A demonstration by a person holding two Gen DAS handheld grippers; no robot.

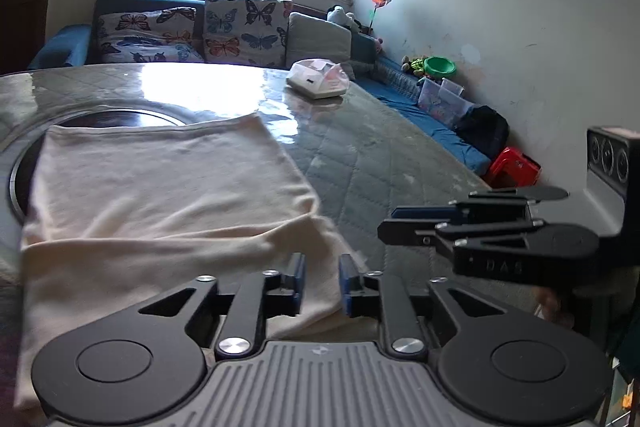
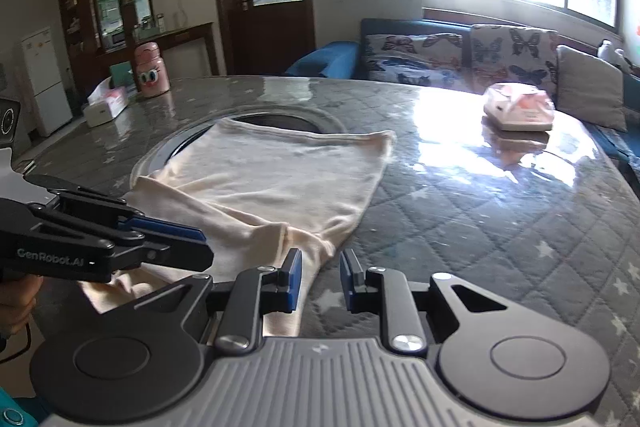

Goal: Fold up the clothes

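tongs: left [image 1: 322, 281] and right [image 2: 321, 281] apart, empty | cloth [image 1: 160, 195] on tabletop [image 1: 380, 163] | tissue box [image 1: 318, 81] beyond | cloth's near edge hidden

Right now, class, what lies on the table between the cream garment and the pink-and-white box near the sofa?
Nothing: only bare, shiny quilted cover separates the garment from the box. The right wrist view shows it best.

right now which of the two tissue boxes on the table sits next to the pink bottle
The tissue box at the table's far left edge, with the pink cartoon-eyed bottle just behind it. The other tissue box stands alone on the window side, in the glare.
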